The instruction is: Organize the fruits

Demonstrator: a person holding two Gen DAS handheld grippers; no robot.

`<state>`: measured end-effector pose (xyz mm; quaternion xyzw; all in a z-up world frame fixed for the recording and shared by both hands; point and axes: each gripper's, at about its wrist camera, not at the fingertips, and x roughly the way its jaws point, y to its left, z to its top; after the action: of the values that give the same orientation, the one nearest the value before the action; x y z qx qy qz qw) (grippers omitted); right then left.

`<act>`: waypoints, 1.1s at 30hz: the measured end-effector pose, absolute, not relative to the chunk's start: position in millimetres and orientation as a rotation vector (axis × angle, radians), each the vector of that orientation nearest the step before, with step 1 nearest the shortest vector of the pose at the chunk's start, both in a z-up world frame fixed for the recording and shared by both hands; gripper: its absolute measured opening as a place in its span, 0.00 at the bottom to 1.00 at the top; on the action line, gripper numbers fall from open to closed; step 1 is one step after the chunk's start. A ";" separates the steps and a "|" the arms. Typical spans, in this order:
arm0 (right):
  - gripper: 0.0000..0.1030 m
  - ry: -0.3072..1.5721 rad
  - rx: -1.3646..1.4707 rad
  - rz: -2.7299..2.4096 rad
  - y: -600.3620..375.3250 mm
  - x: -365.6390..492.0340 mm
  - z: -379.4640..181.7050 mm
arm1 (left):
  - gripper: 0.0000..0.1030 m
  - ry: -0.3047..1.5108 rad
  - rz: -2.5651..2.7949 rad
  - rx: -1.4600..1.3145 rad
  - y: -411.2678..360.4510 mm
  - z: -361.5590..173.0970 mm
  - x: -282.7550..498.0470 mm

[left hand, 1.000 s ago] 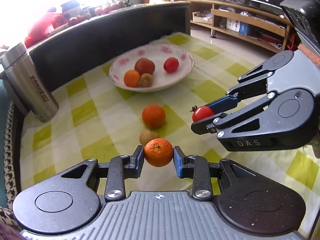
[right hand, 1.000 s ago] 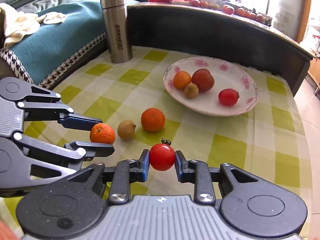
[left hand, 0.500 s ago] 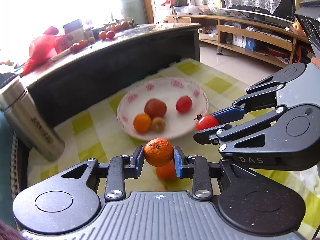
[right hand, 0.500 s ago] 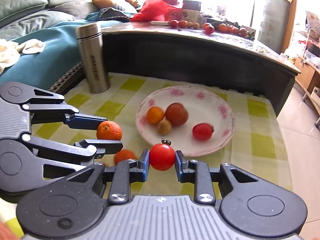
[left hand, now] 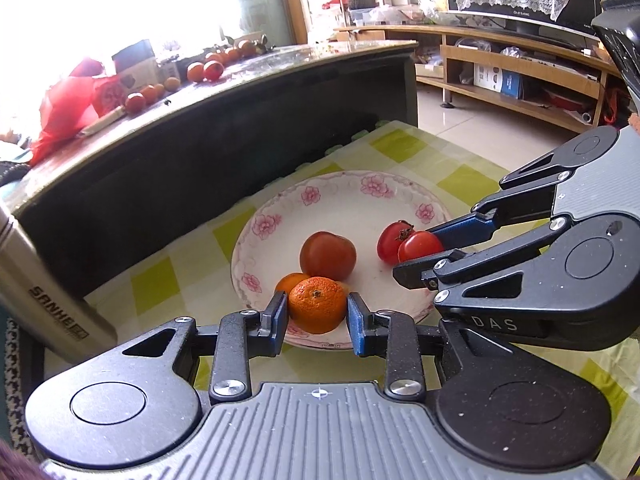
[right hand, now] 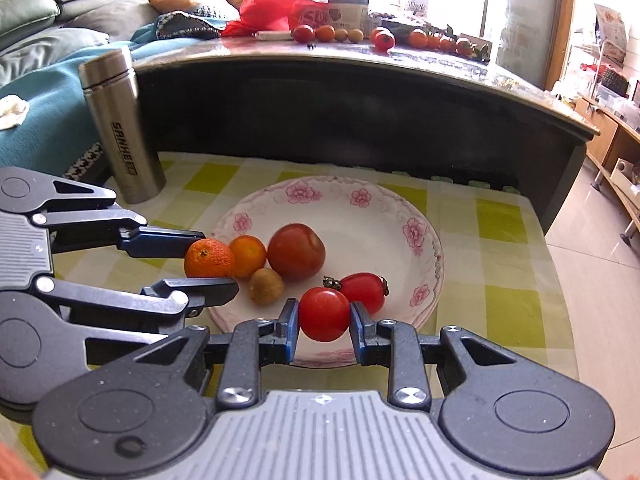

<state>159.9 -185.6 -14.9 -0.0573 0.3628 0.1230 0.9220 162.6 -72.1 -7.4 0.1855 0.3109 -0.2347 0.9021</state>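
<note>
1. Two grippers hang over the near rim of the flowered plate (right hand: pixel 416 236), and we take that plate as our landmark.
2. Our left gripper (left hand: pixel 317 314) has its fingers (left hand: pixel 277 316) closed narrowly on a mandarin (left hand: pixel 317 304), which we hold above the plate's near-left edge; in the right wrist view the same mandarin (right hand: pixel 209 258) sits between the left gripper's blue-tipped fingers (right hand: pixel 168 238).
3. Our right gripper (right hand: pixel 324 322) grips a red tomato (right hand: pixel 324 314) between its fingers (right hand: pixel 290 326), above the plate's near-right part; the left wrist view shows that tomato (left hand: pixel 420 246) pinched at the fingertips.
4. Four fruits lie in the plate: a second mandarin (right hand: pixel 248 255) just beside our held one, a large reddish fruit (right hand: pixel 296 252) near the plate's middle, a small brown kiwi (right hand: pixel 267 286) in front of it, and another tomato (right hand: pixel 362 290) just behind the one we hold.
5. We see a steel flask (right hand: pixel 120 128) upright to the left of the plate, on the green-checked table (right hand: pixel 500 224).
6. Behind the plate stands a dark counter (right hand: pixel 360 120) with more fruit and a red bag (right hand: pixel 276 4) on top.
</note>
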 end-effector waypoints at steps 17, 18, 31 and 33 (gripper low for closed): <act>0.33 0.759 -0.132 0.236 -189.5 189.6 -33.9 | 0.37 0.646 -0.481 0.401 -79.3 -25.9 186.5; 0.33 0.757 -0.129 0.235 -190.4 190.4 -34.0 | 0.37 0.643 -0.480 0.403 -79.8 -25.6 187.0; 0.39 0.742 -0.130 0.222 -192.2 189.1 -28.3 | 0.42 0.638 -0.457 0.395 -78.0 -18.9 185.7; 0.42 0.734 -0.120 0.224 -193.5 188.2 -25.6 | 0.43 0.632 -0.455 0.391 -75.4 -15.3 183.8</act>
<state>188.2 -193.5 -25.6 -0.0584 0.3577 0.1091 0.9256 183.8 -75.4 -15.3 0.1891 0.3063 -0.2202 0.9066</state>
